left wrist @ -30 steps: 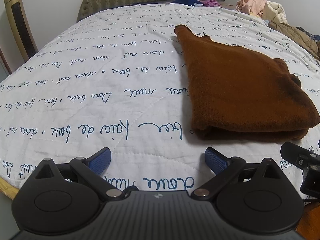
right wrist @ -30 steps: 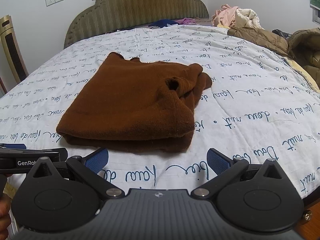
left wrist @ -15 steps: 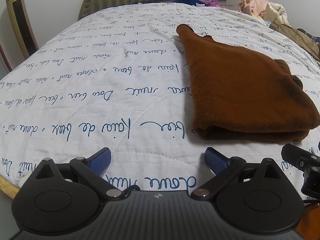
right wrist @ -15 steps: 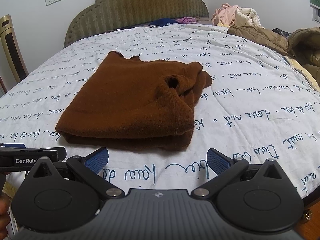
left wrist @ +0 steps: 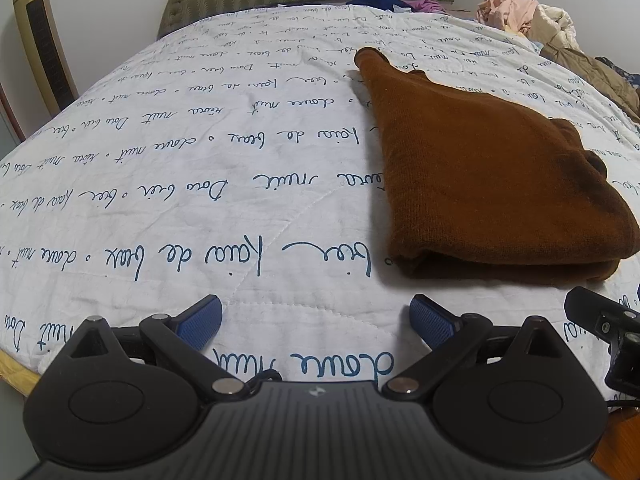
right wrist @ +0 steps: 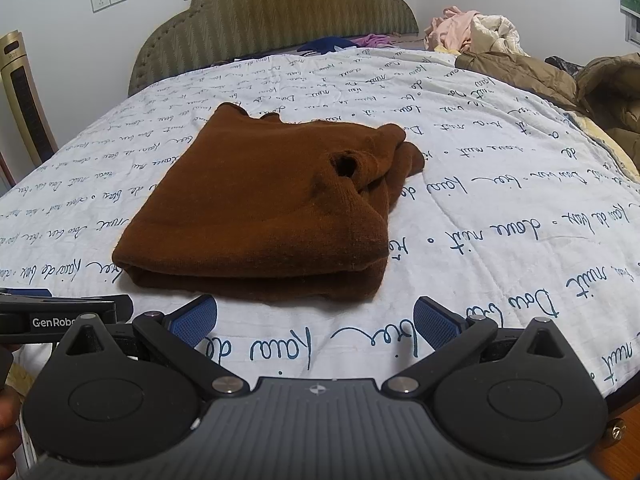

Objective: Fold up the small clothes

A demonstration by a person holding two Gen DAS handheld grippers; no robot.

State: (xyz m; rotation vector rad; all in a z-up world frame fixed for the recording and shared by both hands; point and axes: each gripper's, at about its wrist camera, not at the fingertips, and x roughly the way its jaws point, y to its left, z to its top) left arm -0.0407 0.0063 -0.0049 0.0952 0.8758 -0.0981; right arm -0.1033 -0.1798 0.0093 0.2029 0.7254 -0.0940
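A brown knitted garment [right wrist: 260, 208] lies folded in layers on the bed, with its folded edge toward me and a bunched cuff on its right side. In the left wrist view the same garment [left wrist: 488, 184] sits to the right. My right gripper [right wrist: 316, 320] hovers open just short of the garment's near edge, nothing between its blue pads. My left gripper [left wrist: 316, 318] is open too, over bare bedspread to the left of the garment. Neither gripper touches the cloth.
The bed is covered by a white bedspread [right wrist: 500, 208] printed with blue script. A padded headboard [right wrist: 272, 20] stands at the far end. A heap of clothes [right wrist: 476, 32] and a tan jacket [right wrist: 560, 80] lie at the far right. A gold tower appliance [left wrist: 40, 36] stands left.
Both grippers have crept slightly forward toward the garment, which looks a little larger in both views. Both stay open; the cloth has not moved.
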